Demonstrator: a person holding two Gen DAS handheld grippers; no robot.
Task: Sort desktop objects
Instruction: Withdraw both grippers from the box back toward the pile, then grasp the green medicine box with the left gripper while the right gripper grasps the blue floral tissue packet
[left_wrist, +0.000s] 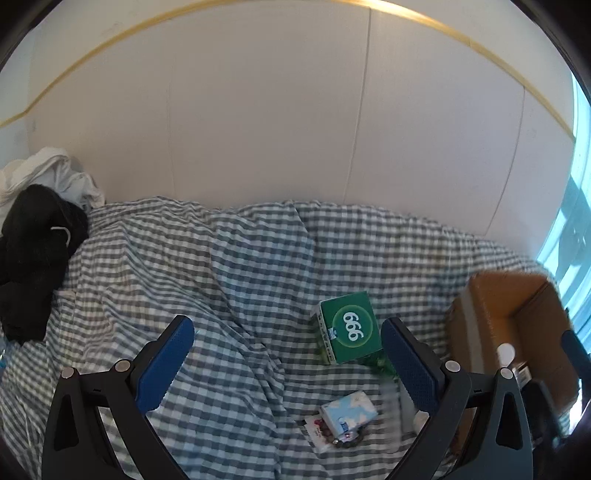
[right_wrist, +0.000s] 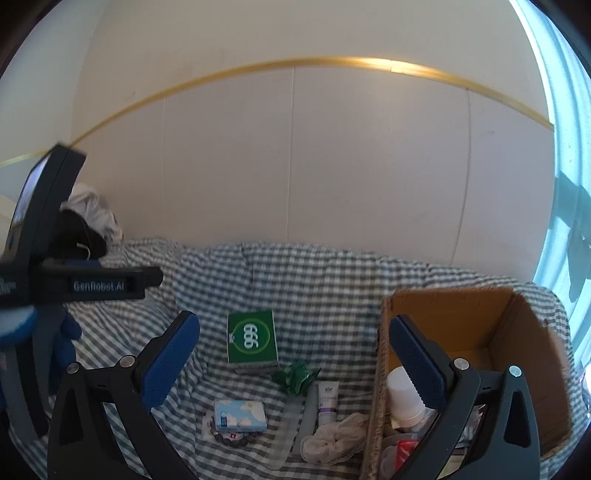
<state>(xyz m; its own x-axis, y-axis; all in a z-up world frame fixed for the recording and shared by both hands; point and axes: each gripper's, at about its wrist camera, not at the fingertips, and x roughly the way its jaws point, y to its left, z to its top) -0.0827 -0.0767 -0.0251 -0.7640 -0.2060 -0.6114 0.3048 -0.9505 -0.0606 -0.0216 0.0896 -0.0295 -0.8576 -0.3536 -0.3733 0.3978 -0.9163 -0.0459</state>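
A green box marked 999 (left_wrist: 350, 327) (right_wrist: 252, 340) lies on the checked cloth. My left gripper (left_wrist: 288, 350) hangs open above the cloth, the green box just inside its right finger. A light blue tissue pack (left_wrist: 349, 412) (right_wrist: 241, 415) rests on a bead bracelet (right_wrist: 232, 438) and a small card. My right gripper (right_wrist: 295, 354) is open too, over a green foil wrapper (right_wrist: 295, 376), a white tube (right_wrist: 328, 402) and a cream scrunchie (right_wrist: 332, 439). A cardboard box (left_wrist: 517, 332) (right_wrist: 480, 325) at the right holds a white bottle (right_wrist: 404, 398) and other items.
Checked grey-and-white cloth (left_wrist: 221, 277) covers the surface up to a pale wall. Black and white clothes (left_wrist: 37, 240) are piled at the far left. The left gripper's body (right_wrist: 55, 284) fills the left of the right wrist view. A window (right_wrist: 565, 184) is at the right.
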